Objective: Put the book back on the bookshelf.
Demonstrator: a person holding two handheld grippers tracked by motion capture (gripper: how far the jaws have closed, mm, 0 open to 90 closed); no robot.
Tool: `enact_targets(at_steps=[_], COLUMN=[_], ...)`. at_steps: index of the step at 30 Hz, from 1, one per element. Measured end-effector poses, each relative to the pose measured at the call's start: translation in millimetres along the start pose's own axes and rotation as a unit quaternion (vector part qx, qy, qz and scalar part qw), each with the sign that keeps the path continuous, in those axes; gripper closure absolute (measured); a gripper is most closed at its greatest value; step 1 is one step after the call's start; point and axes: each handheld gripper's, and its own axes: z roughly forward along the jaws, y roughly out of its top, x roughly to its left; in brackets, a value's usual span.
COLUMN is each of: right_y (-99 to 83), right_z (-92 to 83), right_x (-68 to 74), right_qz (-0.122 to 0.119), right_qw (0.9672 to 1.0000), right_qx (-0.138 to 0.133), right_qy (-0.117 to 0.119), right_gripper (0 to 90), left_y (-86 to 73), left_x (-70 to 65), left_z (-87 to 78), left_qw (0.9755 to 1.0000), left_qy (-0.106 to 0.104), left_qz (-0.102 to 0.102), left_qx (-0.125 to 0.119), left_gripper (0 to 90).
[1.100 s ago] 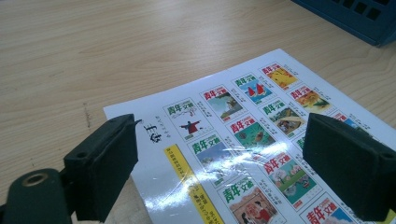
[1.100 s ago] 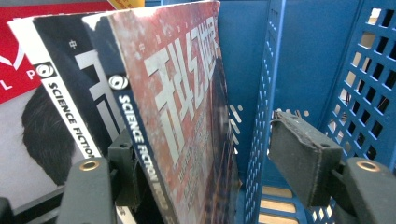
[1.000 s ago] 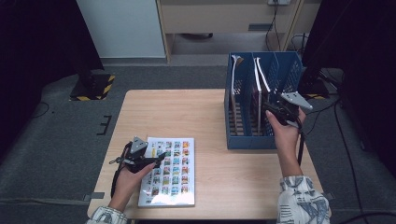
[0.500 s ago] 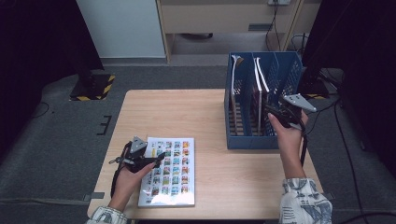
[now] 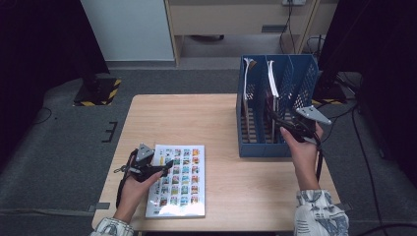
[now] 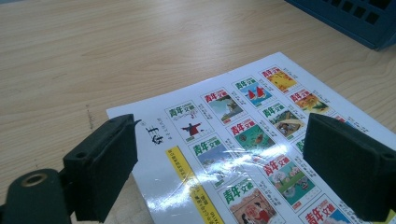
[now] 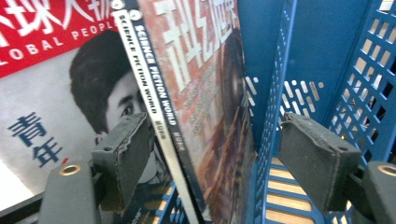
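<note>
A magazine (image 5: 179, 179) with a grid of small cover pictures lies flat near the table's front edge. My left gripper (image 5: 147, 167) hovers over its left edge. In the left gripper view its jaws stand open above the glossy cover (image 6: 243, 135), gripper (image 6: 224, 163). My right gripper (image 5: 291, 127) reaches into the blue file rack (image 5: 255, 147). Its jaws have just been opening. An upright science fiction magazine (image 7: 159, 116) stands between them, and the pads (image 7: 317, 158) do not press on it; gripper (image 7: 219, 161).
Another magazine with a red title band (image 7: 46, 70) stands in the slot beside it. White page edges (image 5: 272, 78) stick up from the rack's middle slots. Bare wood table (image 5: 182, 118) lies between the flat magazine and the rack. Dark floor surrounds the table.
The right gripper has drawn back slightly toward the near end of the rack. The left hand and the flat magazine have not moved.
</note>
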Motion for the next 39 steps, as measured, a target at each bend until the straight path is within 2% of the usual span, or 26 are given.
enact_targets(at_steps=[9,10,13,18,21,22,27,35,38,39], right_y=[0.7,0.6,-0.4,0.9,-1.8,-4.6,-8.6,-7.8,-9.1,-10.4], right_z=[-8.3,-9.1,-14.4,-24.2,-30.1,-31.9,-34.0,-33.4,-33.8,-33.8], right_x=[7.2,8.6,13.7,20.2,25.2,29.3,38.0,50.6,55.4,59.3], right_qz=[0.0,-0.006,-0.005,-0.005,-0.01,-0.02,-0.035,-0.036,-0.049,-0.064], right_qw=[0.9999,0.9998,0.9992,0.999,0.9986,0.9981,0.9975,0.9971,0.996,0.9939], right_qx=[-0.004,-0.004,0.002,-0.005,-0.004,-0.001,-0.003,-0.004,-0.003,-0.01], right_qy=[0.017,0.016,0.039,0.045,0.052,0.058,0.061,0.068,0.075,0.089], right_gripper=[24.3,24.8,24.8,24.1,23.5,23.5,24.6,17.1,18.3,21.1], left_y=[-0.7,-0.8,-1.1,-1.4,-1.4,-1.5,-2.1,-3.0,-3.4,-3.5], left_x=[1.5,1.8,1.8,1.6,1.9,2.1,4.0,6.6,7.7,8.0], left_z=[0.0,-0.2,-0.4,0.5,0.9,0.8,1.1,0.5,0.2,0.2], left_qw=[0.9999,0.9999,0.9999,0.9999,0.9999,0.9999,0.9999,0.9999,0.9999,0.9999], left_qy=[-0.003,-0.004,-0.005,-0.007,-0.007,-0.007,-0.005,-0.003,-0.002,-0.001], left_qz=[-0.01,-0.01,-0.013,-0.014,-0.012,-0.012,-0.014,-0.013,-0.014,-0.014], left_qx=[-0.002,-0.003,-0.002,-0.001,-0.002,-0.002,-0.002,0.001,0.001,0.001], left_gripper=[7.2,7.2,7.0,6.5,6.5,6.5,6.2,6.1,6.1,6.1])
